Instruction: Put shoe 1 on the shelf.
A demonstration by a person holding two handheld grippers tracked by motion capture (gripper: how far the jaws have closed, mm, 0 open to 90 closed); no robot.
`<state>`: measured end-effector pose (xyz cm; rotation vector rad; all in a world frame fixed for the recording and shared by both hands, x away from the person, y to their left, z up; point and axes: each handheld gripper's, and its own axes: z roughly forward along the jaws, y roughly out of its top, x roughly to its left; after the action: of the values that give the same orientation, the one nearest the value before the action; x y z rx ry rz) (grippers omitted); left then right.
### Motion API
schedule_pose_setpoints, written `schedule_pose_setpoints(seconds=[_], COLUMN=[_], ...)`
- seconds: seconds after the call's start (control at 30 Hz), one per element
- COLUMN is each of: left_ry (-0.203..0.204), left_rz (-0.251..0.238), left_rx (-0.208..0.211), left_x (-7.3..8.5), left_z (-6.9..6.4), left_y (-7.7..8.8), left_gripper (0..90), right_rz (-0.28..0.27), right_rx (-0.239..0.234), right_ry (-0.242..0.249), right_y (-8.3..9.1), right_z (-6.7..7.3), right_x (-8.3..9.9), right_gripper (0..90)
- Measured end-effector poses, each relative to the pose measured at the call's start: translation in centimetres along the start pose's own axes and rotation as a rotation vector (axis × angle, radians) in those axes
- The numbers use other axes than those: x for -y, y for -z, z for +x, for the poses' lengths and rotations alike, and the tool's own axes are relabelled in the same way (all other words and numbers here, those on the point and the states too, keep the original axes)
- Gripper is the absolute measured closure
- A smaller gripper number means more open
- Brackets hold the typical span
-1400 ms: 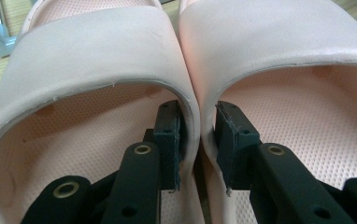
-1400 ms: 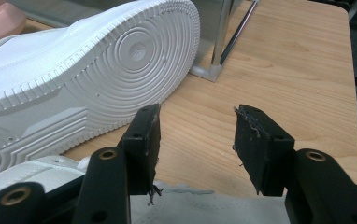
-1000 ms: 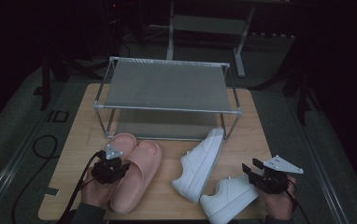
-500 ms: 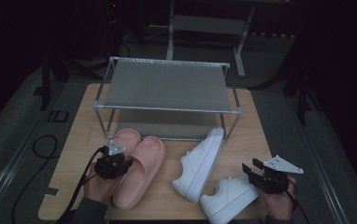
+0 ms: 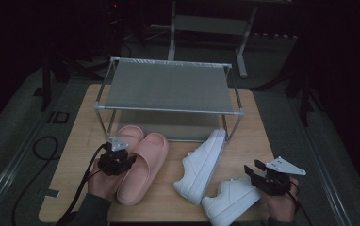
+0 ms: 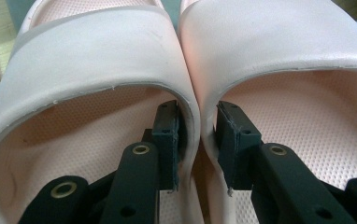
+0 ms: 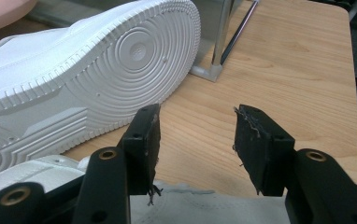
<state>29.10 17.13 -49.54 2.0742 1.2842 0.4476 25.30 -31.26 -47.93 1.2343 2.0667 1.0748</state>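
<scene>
Straddling the touching inner walls of both pink slippers (image 6: 186, 70), the left gripper (image 6: 197, 140) holds its jaws narrow so the pair lifts together, while the right gripper (image 7: 195, 140) waits wide and empty beside the white sneakers (image 7: 74, 79).

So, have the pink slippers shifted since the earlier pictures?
Yes. The pink slippers have slid slightly toward the rack, with the left gripper at their inner walls.

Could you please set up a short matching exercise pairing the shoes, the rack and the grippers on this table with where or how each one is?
Things:
1. pair of pink rubber slides
2. white sneaker lying on its side
3. grey metal shoe rack
4. right gripper

States:
A. open, over bare wood
B. inner edges between the left gripper jaws
C. sole facing the right gripper
D. top shelf bare

Pairs: 1-B, 2-C, 3-D, 4-A
</scene>
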Motion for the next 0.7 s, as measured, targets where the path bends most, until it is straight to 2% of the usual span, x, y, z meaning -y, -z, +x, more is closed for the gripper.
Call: schedule_pose_setpoints(seconds=[0.7], left_ry=[-0.003], left_rz=[-0.024], left_rx=[-0.002], left_x=[-1.6], left_z=[-0.1], left_y=[-1.7], left_gripper=[70.0], right_rz=[-0.001], right_rx=[-0.001], right_ry=[0.0], right_y=[0.0], right_z=[0.0], right_x=[0.0], right_gripper=[50.0])
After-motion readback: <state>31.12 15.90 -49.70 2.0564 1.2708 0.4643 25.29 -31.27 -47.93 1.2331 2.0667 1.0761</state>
